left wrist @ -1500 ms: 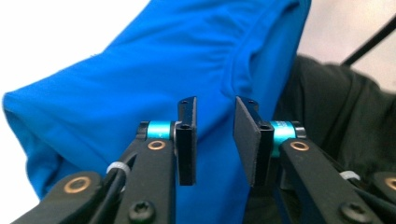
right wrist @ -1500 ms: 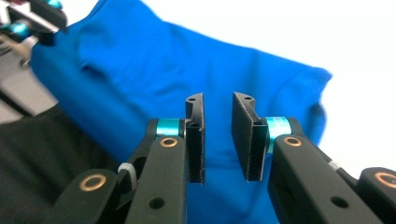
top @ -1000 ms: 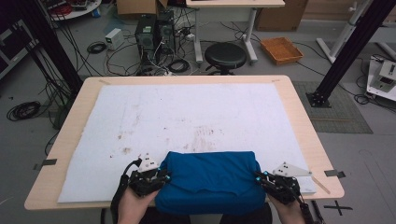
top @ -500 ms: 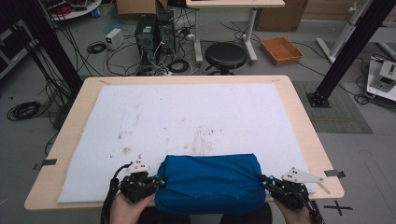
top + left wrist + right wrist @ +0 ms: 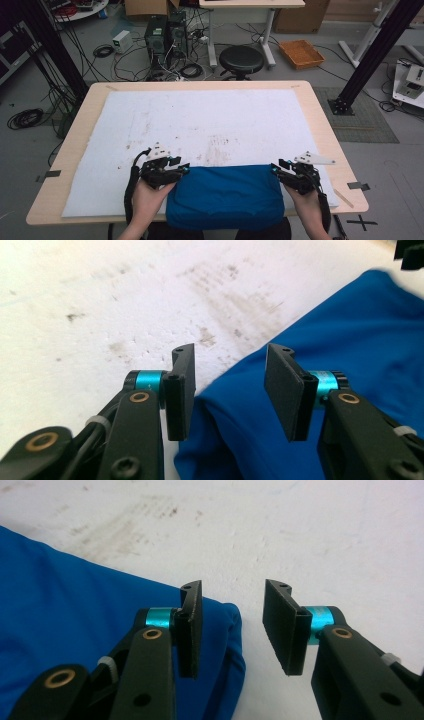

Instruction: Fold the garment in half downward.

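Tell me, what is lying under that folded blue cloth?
The folded blue cloth lies on a stained white felt mat covering the pale wooden table. Whatever sits directly beneath the cloth, or inside its fold, is covered.

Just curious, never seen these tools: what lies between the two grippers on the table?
In the high view, the folded blue cloth spans the whole stretch between the left gripper and the right gripper, resting on the stained white mat.

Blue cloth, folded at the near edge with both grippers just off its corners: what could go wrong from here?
1. The folded blue cloth overhangs the table's near edge; it might slide off.
2. The left gripper and right gripper have just been opening, with nothing pressed between the pads, so the top layer may spring open.
3. The stained white mat could soil it.
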Tool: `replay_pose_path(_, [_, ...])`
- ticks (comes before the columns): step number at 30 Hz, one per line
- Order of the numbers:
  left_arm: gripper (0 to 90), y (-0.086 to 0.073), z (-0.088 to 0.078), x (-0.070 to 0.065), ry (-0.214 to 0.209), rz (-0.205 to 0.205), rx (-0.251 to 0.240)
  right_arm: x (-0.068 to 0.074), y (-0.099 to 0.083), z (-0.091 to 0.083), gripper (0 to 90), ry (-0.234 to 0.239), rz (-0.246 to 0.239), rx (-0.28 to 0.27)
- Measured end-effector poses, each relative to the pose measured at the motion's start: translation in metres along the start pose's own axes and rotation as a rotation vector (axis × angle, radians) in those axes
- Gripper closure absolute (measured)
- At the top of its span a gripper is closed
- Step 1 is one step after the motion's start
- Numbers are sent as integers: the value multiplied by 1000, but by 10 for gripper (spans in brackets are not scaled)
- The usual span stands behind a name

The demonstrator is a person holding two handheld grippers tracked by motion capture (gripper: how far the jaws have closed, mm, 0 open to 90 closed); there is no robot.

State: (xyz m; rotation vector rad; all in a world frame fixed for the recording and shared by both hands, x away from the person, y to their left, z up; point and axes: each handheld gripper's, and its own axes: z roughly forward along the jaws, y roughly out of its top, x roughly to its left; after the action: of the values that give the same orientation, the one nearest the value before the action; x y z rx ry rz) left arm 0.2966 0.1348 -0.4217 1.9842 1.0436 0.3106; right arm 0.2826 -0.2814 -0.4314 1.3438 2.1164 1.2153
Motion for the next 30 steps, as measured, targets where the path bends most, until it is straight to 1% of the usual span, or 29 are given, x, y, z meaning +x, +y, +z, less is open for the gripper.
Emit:
replay_pose_path(1, [600,-3,4,1,7,-3,27,0,-1,5,711,13,-6,17])
replay_pose_path(3, [639,-11,6,4,17,-19,47,0,-3,10,829,8,-29,35])
replay_pose_path(4, [655,-16,5,5,19,-31,47,0,-4,11,870,3,-33,40])
replay_pose_path(5, [659,-20,4,7,21,-37,49,-2,-5,11,891,-5,-38,39])
replay_pose_path(6, [658,-22,2,8,20,-45,49,-4,-6,11,891,-13,-40,34])
replay_pose_path(8, [643,-23,-2,10,21,-51,38,-7,-7,9,891,-19,-27,30])
replay_pose_path(9, [635,-21,-5,10,26,-49,26,-8,-7,8,888,-18,-24,26])
replay_pose_path(11, [608,-17,-10,12,30,-45,-5,-10,-6,6,793,-21,-17,13])
replay_pose_path(12, [581,-14,-11,13,29,-41,-20,-11,-5,5,731,-25,-1,4])
replay_pose_path(13, [565,-12,-12,14,25,-37,-31,-11,-4,5,723,-22,5,-8])
replay_pose_path(15, [538,-10,-9,16,17,-39,-27,-12,-2,5,644,-7,18,-15])
replay_pose_path(16, [524,-10,-7,17,12,-44,-16,-11,-2,6,618,0,28,-9])
replay_pose_path(18, [519,-12,-2,17,12,-37,17,-10,-2,10,607,9,27,13])
replay_pose_path(20, [522,-16,3,17,9,-43,45,-10,-3,16,607,23,25,52])
replay_pose_path(21, [532,-18,5,17,6,-43,57,-10,-4,19,607,28,29,74])
replay_pose_path(22, [561,-20,7,17,-1,-47,63,-12,-5,21,605,39,32,84])
replay_pose_path(24, [671,-23,8,17,-35,-64,55,-15,-4,24,618,69,63,99])
replay_pose_path(25, [727,-23,7,17,-48,-65,53,-17,-4,24,673,90,59,102])
replay_pose_path(26, [770,-23,7,16,-47,-59,53,-16,-3,24,735,110,61,108])
replay_pose_path(28, [809,-23,6,15,-42,-55,49,-15,-3,23,828,126,40,105])
replay_pose_path(30, [827,-23,5,16,-44,-56,45,-13,-4,21,850,118,25,101])
